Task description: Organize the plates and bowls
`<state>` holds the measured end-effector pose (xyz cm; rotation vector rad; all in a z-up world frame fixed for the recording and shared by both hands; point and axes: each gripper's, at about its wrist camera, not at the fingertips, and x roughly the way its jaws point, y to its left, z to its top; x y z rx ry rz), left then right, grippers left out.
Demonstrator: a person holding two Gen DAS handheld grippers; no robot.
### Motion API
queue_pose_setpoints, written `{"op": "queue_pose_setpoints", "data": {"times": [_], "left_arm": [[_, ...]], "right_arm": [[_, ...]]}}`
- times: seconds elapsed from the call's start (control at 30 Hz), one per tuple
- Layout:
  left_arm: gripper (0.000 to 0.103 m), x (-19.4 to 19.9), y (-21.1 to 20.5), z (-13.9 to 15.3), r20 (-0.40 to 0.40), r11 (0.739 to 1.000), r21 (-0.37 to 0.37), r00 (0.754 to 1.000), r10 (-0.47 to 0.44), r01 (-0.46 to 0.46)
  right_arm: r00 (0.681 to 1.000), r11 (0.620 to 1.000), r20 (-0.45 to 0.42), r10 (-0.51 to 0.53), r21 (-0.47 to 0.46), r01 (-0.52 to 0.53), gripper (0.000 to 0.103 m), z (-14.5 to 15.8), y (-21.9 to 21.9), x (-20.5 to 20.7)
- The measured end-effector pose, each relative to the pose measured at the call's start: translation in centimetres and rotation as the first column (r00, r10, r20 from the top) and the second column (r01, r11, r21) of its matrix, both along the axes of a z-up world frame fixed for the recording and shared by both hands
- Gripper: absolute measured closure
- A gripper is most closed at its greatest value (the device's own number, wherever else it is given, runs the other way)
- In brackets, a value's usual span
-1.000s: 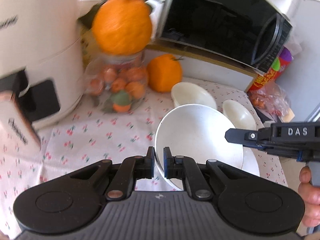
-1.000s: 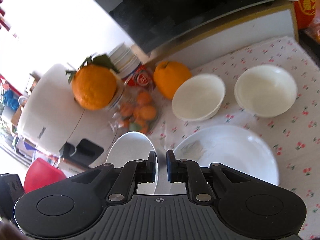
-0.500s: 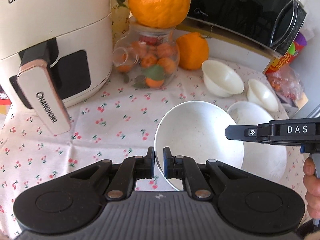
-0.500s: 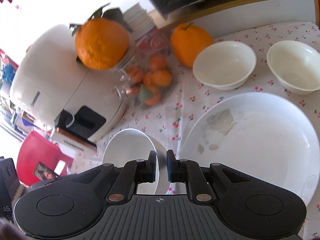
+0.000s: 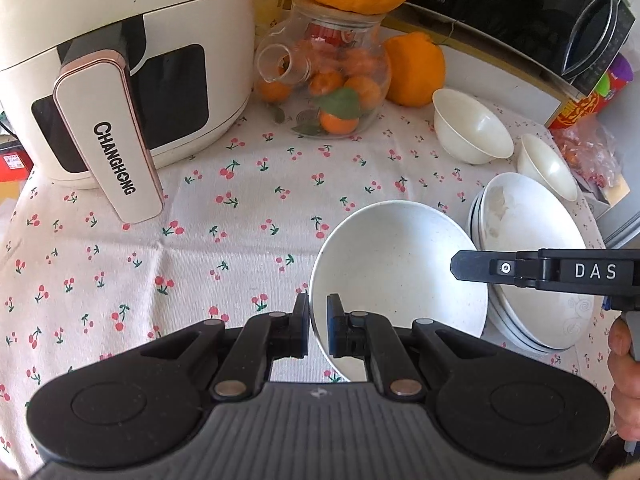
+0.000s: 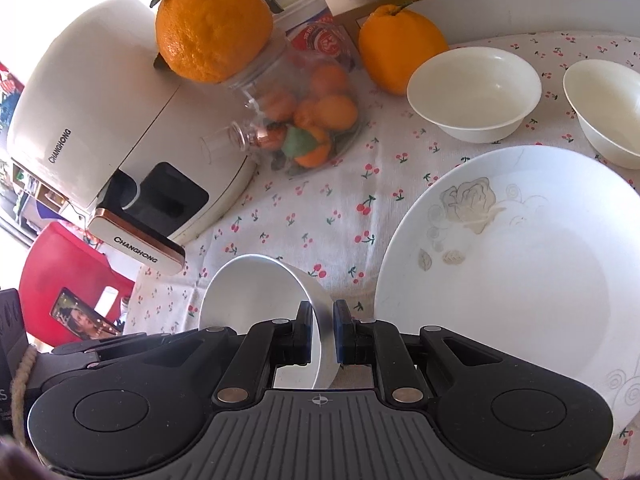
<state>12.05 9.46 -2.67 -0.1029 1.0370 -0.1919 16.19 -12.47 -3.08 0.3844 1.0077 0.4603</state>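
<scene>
Above the cherry-print counter [image 5: 240, 208], both tongs, left [image 5: 318, 330] and right [image 6: 323, 330], angle downward, clamped on one empty white bowl's [image 5: 400, 264] opposite rims.

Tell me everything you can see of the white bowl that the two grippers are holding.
The bowl is plain matte white with faint specks, round and deep, with a thin rim; it looks like ceramic or melamine. It is empty and tilted, its opening turned up and toward the left wrist camera. The left gripper is shut on its near rim, the right gripper on the opposite rim. It hangs over the cherry-print tablecloth, beside the stack of plates; whether it touches either cannot be told.
</scene>
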Motion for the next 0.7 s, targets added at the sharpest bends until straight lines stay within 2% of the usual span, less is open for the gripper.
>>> {"op": "queue_pose_setpoints", "data": {"times": [0.2, 0.33, 0.47, 0.7], "left_arm": [[0.094, 0.0, 0.2, 0.0, -0.006, 1.000, -0.021, 1.000, 0.010, -0.010], [0.078, 0.0, 0.1, 0.2, 0.003, 0.999, -0.029, 1.000, 0.023, -0.023], [0.074, -0.1, 0.0, 0.7, 0.025, 0.999, -0.021, 0.999, 0.028, -0.027], [0.049, -0.2, -0.2, 1.3, 0.052, 0.999, -0.018, 0.997, 0.049, -0.048]], "right_arm": [[1.000, 1.000, -0.001, -0.004, 0.004, 0.004, 0.090, -0.1, 0.0, 0.1], [1.000, 1.000, 0.007, -0.010, 0.015, 0.010, 0.089, 0.1, -0.3, 0.2], [1.000, 0.999, 0.017, -0.022, 0.036, 0.021, 0.076, 0.5, -0.8, 0.2], [0.999, 0.999, 0.044, -0.023, 0.051, 0.020, 0.060, 1.5, -1.5, 0.0]]}}
